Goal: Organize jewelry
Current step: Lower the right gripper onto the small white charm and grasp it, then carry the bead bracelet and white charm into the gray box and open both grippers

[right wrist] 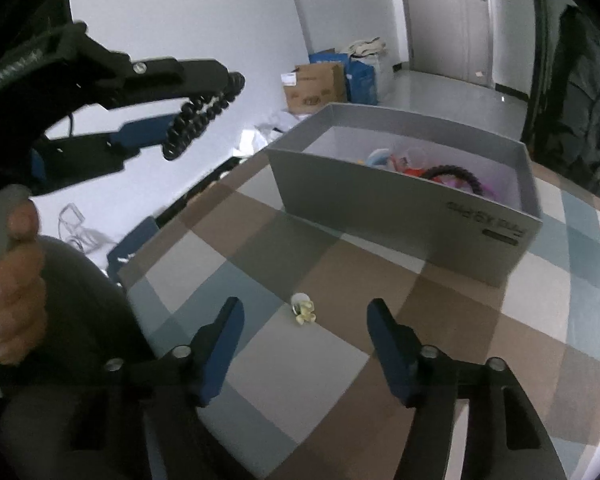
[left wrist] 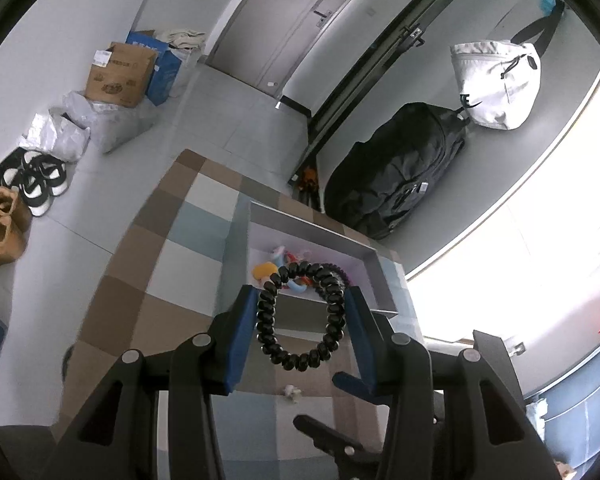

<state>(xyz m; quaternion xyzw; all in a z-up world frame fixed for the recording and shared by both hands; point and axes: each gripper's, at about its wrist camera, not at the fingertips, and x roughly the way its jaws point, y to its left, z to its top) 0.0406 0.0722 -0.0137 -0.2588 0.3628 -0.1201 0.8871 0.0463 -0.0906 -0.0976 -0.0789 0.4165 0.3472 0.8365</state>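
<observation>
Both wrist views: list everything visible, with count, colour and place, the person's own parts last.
Bead bracelet: one, black, stretched between the left gripper's fingers.
Box: one, grey, open, on the checked cloth, with mixed colourful pieces inside.
Small ornament: one, pale yellow, on the cloth ahead of the right gripper.
Checked cloth: one, brown, blue and white, covering the table.
Cardboard carton: one, brown, on the floor by the wall.
Backpack: one, black.
Bag: one, white, hanging.
Left gripper: holding the bracelet.
Right gripper: empty, jaws apart.
Hand: one, on the left gripper's handle.
</observation>
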